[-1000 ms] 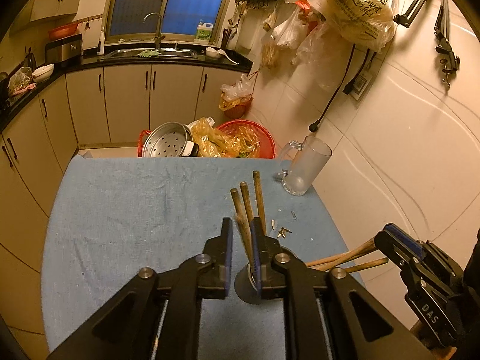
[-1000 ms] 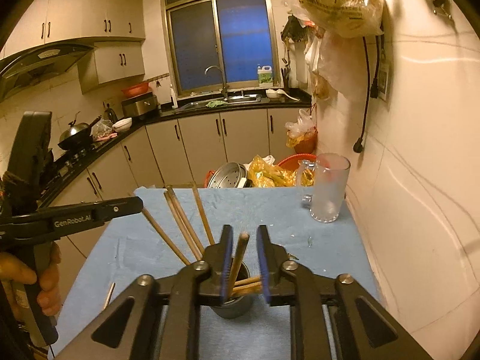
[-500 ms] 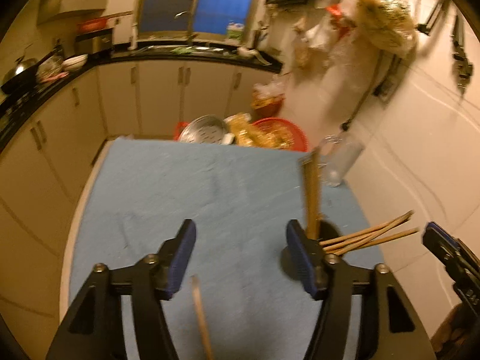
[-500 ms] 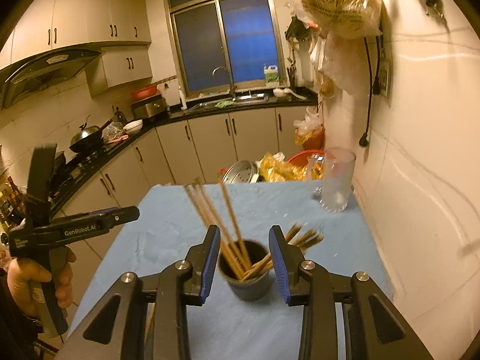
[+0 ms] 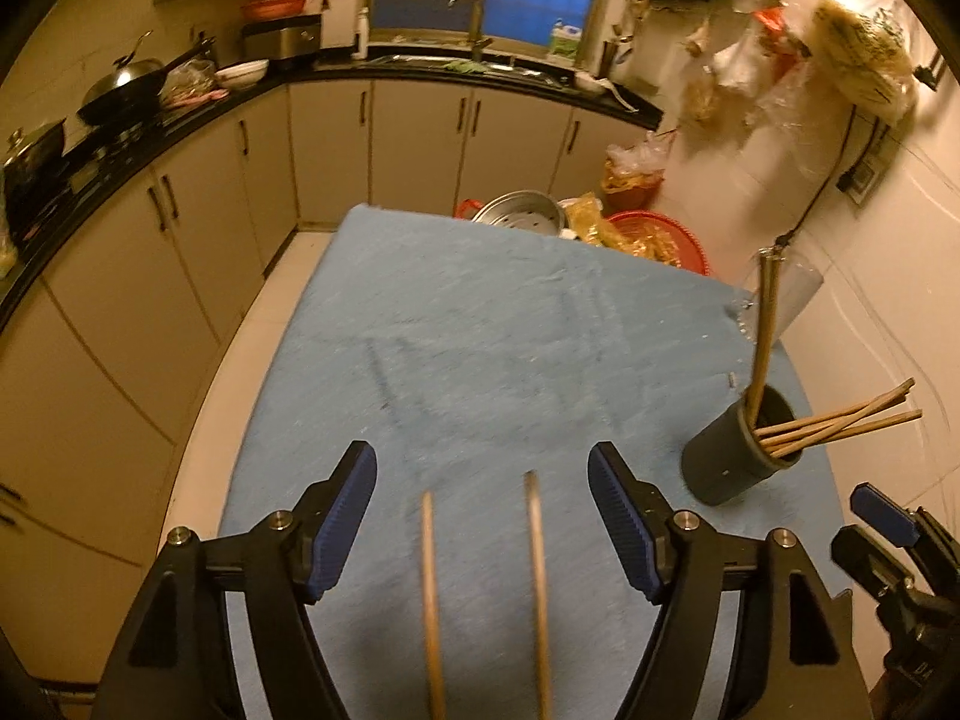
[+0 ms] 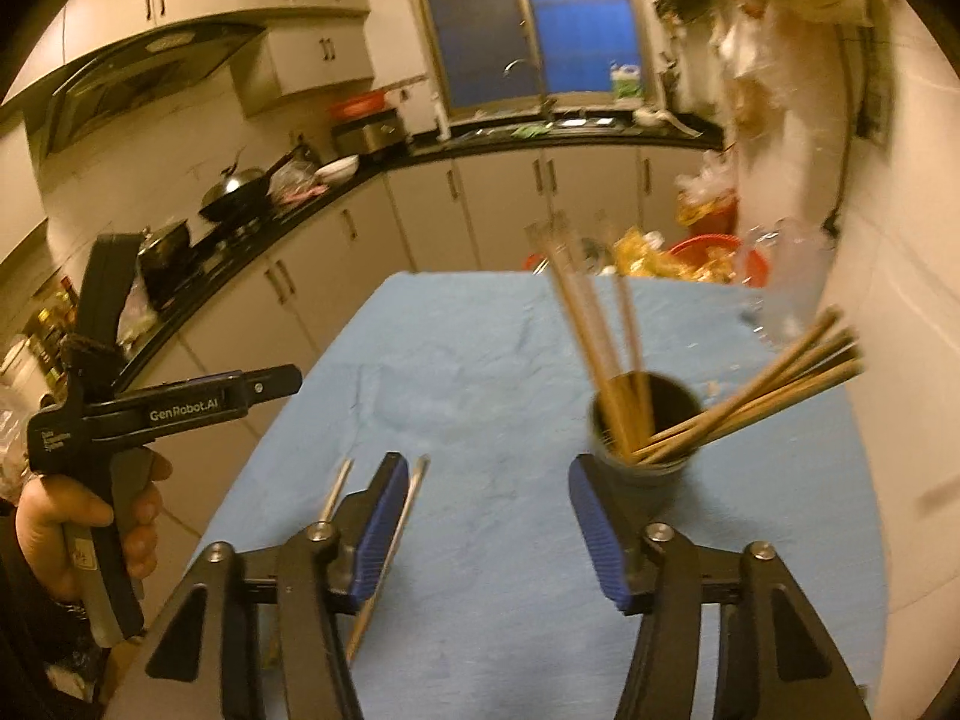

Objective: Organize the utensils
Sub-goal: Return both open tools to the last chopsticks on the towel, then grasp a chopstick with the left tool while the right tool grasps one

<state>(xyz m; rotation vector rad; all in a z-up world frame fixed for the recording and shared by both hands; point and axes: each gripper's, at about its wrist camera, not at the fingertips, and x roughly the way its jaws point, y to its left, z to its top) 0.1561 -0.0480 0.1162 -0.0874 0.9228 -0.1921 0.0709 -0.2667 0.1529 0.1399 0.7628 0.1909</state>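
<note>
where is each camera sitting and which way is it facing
Left wrist: on the left gripper, looking down over two chopsticks on the blue cloth; jaws open, right gripper's tip at the right edge.
Right wrist: on the right gripper, facing the dark cup; jaws open, the person's left hand at left.
Shared: cup, chopsticks, cloth.

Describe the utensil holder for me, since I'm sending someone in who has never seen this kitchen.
Start at the blue cloth covering the table. Near its wall-side edge stands a dark round cup. It alone holds wooden chopsticks, unlike the clear glass mug further back.
</note>
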